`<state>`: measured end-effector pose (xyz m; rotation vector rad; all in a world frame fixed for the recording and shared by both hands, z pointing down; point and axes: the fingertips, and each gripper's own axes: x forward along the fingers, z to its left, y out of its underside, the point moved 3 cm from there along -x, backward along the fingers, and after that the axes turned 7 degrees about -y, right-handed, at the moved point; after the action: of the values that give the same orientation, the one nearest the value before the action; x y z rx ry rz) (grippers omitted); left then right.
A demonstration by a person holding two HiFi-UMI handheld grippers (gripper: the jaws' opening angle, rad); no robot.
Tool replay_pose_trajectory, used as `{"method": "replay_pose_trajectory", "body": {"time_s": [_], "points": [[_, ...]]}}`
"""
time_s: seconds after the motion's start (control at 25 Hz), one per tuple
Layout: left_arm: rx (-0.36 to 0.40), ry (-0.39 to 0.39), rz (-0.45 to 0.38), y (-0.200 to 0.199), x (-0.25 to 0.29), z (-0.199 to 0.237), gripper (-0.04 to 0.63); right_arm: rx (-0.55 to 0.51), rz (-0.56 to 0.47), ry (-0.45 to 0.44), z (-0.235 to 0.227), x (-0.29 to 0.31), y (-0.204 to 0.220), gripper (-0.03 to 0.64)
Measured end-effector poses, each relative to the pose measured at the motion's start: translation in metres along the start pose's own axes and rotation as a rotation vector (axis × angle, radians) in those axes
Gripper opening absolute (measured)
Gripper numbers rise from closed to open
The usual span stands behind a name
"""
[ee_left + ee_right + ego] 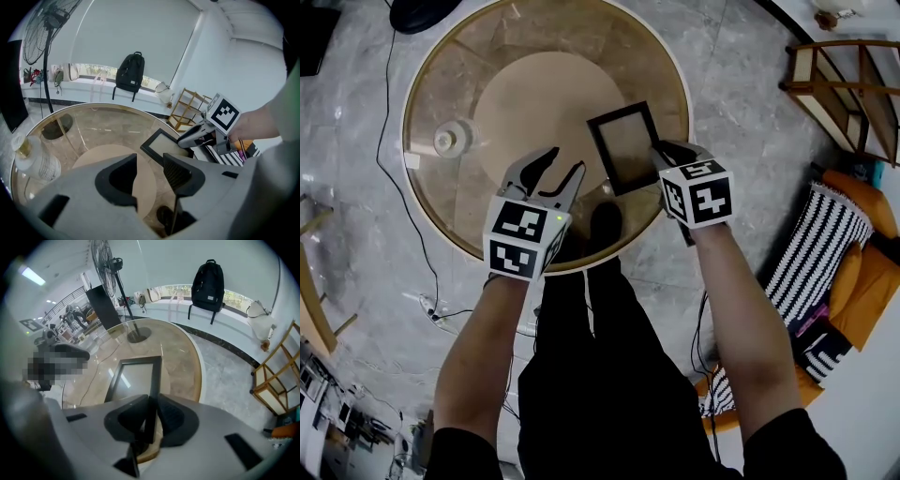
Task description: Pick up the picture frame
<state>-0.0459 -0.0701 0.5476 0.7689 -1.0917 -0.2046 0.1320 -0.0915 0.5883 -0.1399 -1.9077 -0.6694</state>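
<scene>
Picture frame (624, 147) has one black edge clamped between fingers of the right gripper (661, 152); left gripper (565, 161) has fingers wide.

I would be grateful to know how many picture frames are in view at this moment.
1. The black picture frame is over the right part of the round table, its right rail gripped by the right gripper. None seems hidden.

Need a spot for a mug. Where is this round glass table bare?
Bare: the far half of the round glass table and its middle, between the clear plastic bottle and the black picture frame. Crowded: the near edge, with the open left gripper and the right gripper clamping the frame.
</scene>
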Motion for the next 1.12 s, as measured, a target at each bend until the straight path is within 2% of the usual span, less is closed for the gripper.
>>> {"method": "replay_pose_trajectory", "body": {"time_s": [0.28,0.4,0.6,0.84,1.0,1.12], "points": [[-0.057,0.020,0.001,0.002,0.001,0.009,0.189,0.054,-0.058,-0.055,0.009,-0.004,0.000,0.067],[-0.066,0.027,0.005,0.002,0.004,0.013,0.193,0.035,-0.061,-0.039,0.011,-0.003,-0.002,0.067],[-0.071,0.027,0.012,0.005,0.003,0.017,0.195,-0.007,0.024,-0.011,0.011,0.007,0.005,0.074],[-0.077,0.029,0.015,0.013,0.000,0.022,0.193,-0.021,0.059,0.019,0.011,0.011,-0.011,0.123],[-0.082,0.027,0.007,0.012,-0.002,0.025,0.193,-0.094,0.151,0.020,0.013,0.021,-0.014,0.123],[-0.087,0.023,-0.004,0.010,-0.003,0.030,0.193,-0.137,0.174,0.027,0.016,0.024,-0.017,0.124]]}}
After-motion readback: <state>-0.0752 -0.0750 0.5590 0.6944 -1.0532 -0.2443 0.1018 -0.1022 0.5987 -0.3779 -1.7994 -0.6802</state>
